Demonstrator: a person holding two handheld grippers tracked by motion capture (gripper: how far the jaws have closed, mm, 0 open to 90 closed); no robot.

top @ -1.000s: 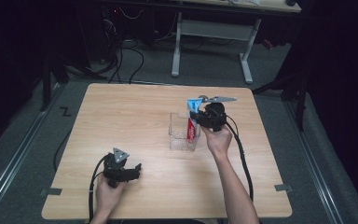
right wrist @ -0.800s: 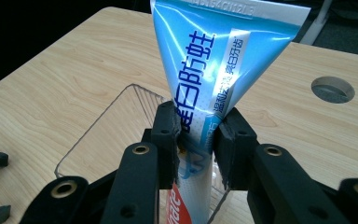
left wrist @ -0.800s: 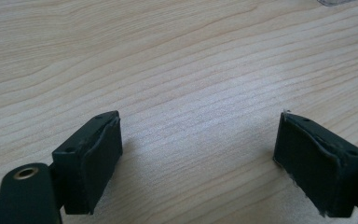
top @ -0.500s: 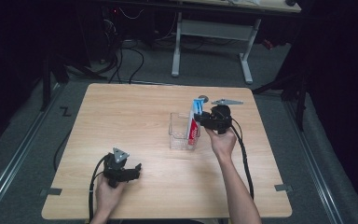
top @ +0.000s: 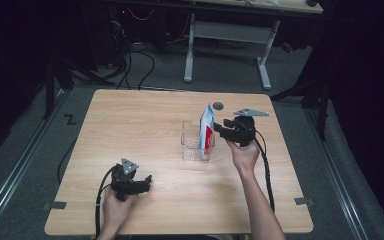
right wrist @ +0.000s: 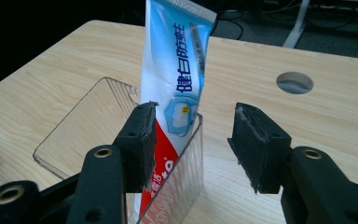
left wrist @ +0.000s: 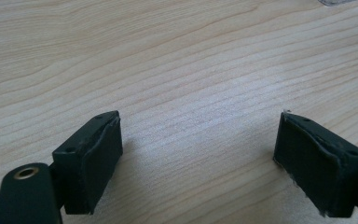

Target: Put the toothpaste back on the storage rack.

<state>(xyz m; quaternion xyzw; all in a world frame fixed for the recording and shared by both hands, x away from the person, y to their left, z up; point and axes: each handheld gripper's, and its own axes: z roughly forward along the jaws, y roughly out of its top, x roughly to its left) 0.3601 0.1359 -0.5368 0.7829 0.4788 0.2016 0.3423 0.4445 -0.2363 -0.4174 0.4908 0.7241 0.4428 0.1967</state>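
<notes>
Right gripper (top: 219,131) backs off rightward from toothpaste tube (top: 206,131); jaws just opened, tube released.

High view: tube stands upright in clear plastic box (top: 191,141) mid-table (top: 130,125). Left gripper (top: 145,181) rests near front edge, well apart.

Left gripper view: jaws wide apart, bare wood between.

Right gripper view: jaws part-open, empty; tube (right wrist: 177,79) leans against box (right wrist: 74,135) near wall, just ahead.

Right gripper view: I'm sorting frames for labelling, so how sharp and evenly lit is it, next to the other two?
Right gripper view: toothpaste tube print sharp, clear box walls glint, near jaws soft. Left gripper view: even light, crisp table grain. High view: table lit, surroundings nearly black.
</notes>
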